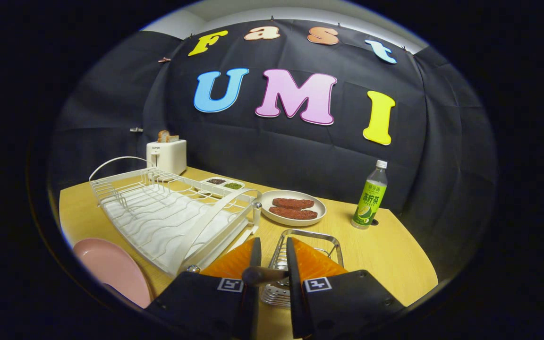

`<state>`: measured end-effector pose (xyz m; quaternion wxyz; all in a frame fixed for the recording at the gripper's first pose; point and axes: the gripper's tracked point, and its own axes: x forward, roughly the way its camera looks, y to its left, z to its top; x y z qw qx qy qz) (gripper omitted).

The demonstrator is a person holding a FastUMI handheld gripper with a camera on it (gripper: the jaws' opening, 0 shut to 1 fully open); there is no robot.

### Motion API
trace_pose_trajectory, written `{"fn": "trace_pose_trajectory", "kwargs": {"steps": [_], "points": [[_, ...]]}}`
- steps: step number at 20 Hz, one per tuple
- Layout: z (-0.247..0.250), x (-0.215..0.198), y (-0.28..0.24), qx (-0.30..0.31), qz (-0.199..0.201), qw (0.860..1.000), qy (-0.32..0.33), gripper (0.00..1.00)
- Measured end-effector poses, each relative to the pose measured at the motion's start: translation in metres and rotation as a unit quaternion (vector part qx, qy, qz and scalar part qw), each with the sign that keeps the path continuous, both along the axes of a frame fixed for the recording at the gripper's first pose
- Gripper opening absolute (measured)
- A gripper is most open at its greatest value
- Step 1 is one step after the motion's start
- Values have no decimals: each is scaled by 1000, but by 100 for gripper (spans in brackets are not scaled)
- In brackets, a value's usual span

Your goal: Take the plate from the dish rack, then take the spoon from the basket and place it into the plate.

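Observation:
A dark spoon handle [263, 275] lies across the gap between my two orange fingers, over the wire basket [329, 241]. My gripper [273, 243] is shut on it, and both fingers touch the handle. The spoon's bowl is hidden down in the basket. The pink plate [111, 269] lies flat on the wooden table to the left of my fingers, in front of the white dish rack [168, 215]. The rack's slots stand empty.
A white plate with two pieces of red meat [293, 208] sits beyond the basket. A green drink bottle [370, 196] stands to the right of it. A white toaster with bread [166, 155] and a small two-part dish [225, 183] are behind the rack.

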<state>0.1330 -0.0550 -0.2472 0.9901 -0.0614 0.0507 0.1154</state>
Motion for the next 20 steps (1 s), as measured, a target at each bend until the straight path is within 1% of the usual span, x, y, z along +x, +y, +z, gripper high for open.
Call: {"fn": "trace_pose_trajectory", "kwargs": {"steps": [2, 4, 5, 9, 13, 20], "points": [[3, 0, 0, 6, -1, 1000, 2, 24], [12, 2, -3, 1, -7, 1000, -6, 20], [14, 4, -3, 3, -3, 1000, -7, 18], [25, 11, -12, 30, -8, 999, 8, 16], [44, 16, -15, 30, -5, 1000, 8, 13], [108, 8, -17, 21, 11, 1000, -16, 13]]}}
